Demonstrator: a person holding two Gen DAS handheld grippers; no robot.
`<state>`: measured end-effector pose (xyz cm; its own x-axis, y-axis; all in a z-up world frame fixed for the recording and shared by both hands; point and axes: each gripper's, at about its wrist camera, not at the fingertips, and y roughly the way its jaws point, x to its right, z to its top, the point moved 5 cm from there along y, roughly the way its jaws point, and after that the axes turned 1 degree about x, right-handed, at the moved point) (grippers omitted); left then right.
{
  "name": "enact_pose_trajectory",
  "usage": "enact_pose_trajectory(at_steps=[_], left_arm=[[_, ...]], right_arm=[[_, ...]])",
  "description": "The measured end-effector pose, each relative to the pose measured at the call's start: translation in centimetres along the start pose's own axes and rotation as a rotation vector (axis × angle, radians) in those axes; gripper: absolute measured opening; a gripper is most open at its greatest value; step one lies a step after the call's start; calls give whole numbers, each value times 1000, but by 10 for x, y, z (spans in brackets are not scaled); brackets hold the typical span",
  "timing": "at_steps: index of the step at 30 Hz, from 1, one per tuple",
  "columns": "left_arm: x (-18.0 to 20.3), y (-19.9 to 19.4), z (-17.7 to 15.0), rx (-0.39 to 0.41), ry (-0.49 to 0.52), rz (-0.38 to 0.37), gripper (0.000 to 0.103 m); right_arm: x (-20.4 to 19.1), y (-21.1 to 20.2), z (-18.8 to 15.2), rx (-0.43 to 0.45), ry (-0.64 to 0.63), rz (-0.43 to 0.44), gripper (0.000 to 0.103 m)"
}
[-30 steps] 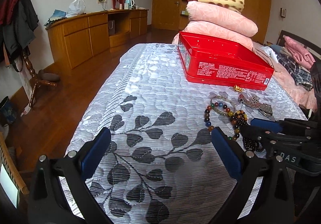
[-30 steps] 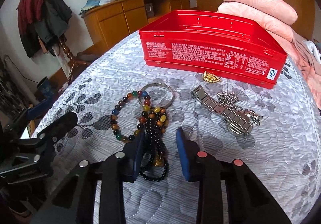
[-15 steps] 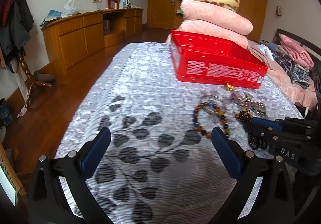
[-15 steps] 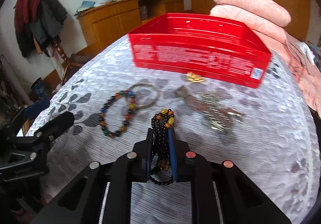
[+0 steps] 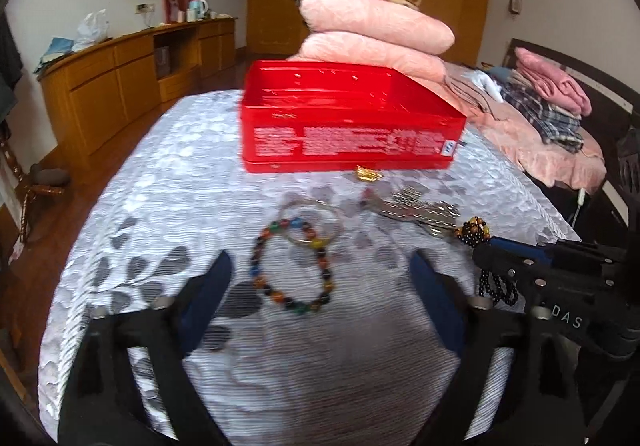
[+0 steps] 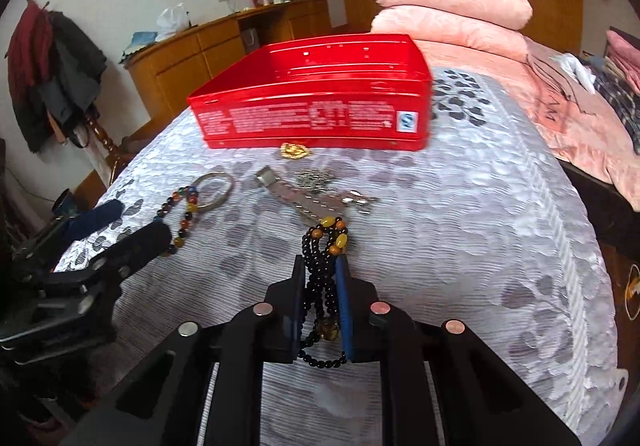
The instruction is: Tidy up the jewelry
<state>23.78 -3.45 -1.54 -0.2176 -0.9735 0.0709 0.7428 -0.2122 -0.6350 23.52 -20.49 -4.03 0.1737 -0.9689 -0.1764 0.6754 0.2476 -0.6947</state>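
In front of the red tin, on the leaf-patterned bedspread, the jewelry lay scattered and the sorting had barely begun. The tin's inside showed nothing in either view, so no piece appeared to be stored yet. The right gripper was clenched on the black bead strand, whose amber beads stood out past its tips on the side toward the tin; this was the 1 piece in hand. The left gripper held nothing: its jaws had just been narrowing and stood apart on either side of the multicolored bead bracelet, the pads not touching it. That bracelet lay flat, overlapping the thin bangle on the tin's side. Nearer the tin sat a silver watch band with a tangled chain, and a small gold piece lay just against the tin's front wall.

By my reading, the black strand needed carrying over the tin's near wall, then at least 4 pieces remained. That wall stood upright, so a lift would be needed. The silver pieces lay between the strand and the tin. Behind the tin, pink folded quilts were stacked; a wooden cabinet stood well apart from it.
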Motion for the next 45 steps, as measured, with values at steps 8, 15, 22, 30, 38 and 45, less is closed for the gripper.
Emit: enact_pose_trajectory(at_steps=[8, 15, 22, 30, 38, 45], left_arm=[[3, 25, -4, -94, -25, -3, 57], [-2, 38, -7, -142, -47, -18, 48], [-15, 37, -7, -131, -89, 2, 8], [-21, 27, -15, -143, -89, -39, 7], [-13, 32, -12, -147, -42, -16, 15], [-20, 25, -13, -118, -105, -52, 6]], right_arm=[[10, 3, -2, -2, 19, 25, 15], [9, 9, -3, -10, 23, 37, 15], [9, 12, -3, -23, 22, 29, 15], [8, 14, -4, -32, 19, 14, 16], [6, 14, -5, -29, 8, 5, 16], [8, 7, -5, -18, 20, 15, 15]])
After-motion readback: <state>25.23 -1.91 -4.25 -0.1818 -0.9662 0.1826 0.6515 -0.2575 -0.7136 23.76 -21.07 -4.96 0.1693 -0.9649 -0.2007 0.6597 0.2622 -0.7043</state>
